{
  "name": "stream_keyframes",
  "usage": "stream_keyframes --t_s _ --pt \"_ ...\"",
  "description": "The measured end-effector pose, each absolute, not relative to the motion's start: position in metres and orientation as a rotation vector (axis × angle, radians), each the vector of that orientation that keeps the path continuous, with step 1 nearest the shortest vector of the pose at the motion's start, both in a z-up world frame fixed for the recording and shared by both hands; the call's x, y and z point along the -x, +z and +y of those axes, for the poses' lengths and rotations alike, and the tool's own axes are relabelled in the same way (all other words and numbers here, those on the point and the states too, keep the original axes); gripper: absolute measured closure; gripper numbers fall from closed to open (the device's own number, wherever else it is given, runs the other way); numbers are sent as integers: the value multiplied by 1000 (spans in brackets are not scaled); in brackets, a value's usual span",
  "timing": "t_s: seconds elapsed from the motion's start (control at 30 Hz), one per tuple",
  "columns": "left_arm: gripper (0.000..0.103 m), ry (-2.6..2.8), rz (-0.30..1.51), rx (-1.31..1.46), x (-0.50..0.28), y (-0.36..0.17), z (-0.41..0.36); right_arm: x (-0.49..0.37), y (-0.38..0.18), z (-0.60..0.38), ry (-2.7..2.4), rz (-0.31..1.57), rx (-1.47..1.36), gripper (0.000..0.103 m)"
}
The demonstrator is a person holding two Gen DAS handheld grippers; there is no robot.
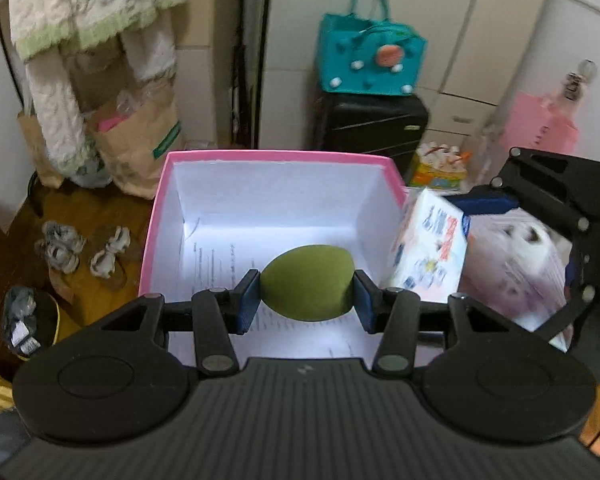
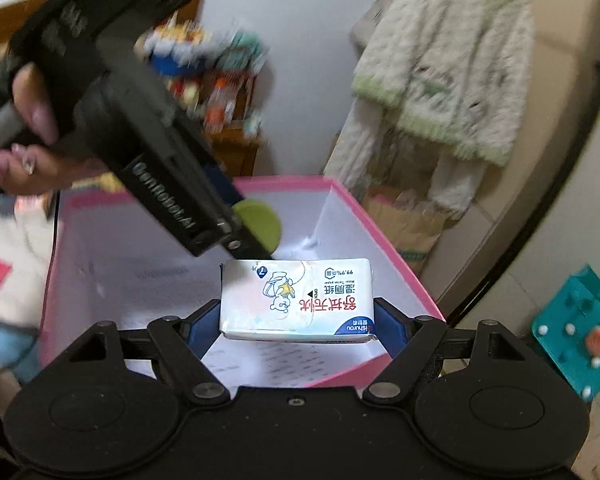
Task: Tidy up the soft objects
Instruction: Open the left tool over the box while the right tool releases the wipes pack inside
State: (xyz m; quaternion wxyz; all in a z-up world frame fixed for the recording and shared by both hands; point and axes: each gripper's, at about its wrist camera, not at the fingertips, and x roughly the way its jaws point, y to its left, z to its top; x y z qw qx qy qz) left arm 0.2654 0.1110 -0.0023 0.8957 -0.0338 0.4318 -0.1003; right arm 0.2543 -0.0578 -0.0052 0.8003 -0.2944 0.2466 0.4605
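One pink box [image 1: 156,216], one green sponge [image 1: 308,282] pinched by left gripper [image 1: 306,300], one wet-wipes pack [image 2: 296,300] clamped in right gripper [image 2: 298,320], both over the box.

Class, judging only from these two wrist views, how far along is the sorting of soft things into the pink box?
Done: nothing lies in the pink box yet. In hand: the left gripper squeezes a green sponge; the right gripper holds a wipes pack. Both hang over the box. Left: releasing both.
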Motion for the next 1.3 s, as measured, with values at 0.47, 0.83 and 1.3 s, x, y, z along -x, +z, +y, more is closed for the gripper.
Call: stream_keyframes --t_s 0.47,0.83,1.3 --pt "55 -108 1096 250 -350 -68 129 -325 -55 12 1055 810 890 20" --pt "51 -65 1132 311 -366 -87 134 -332 -70 24 1011 826 961 16" --pt "40 -139 1030 290 -336 -57 133 -282 -14 -23 905 733 699 14"
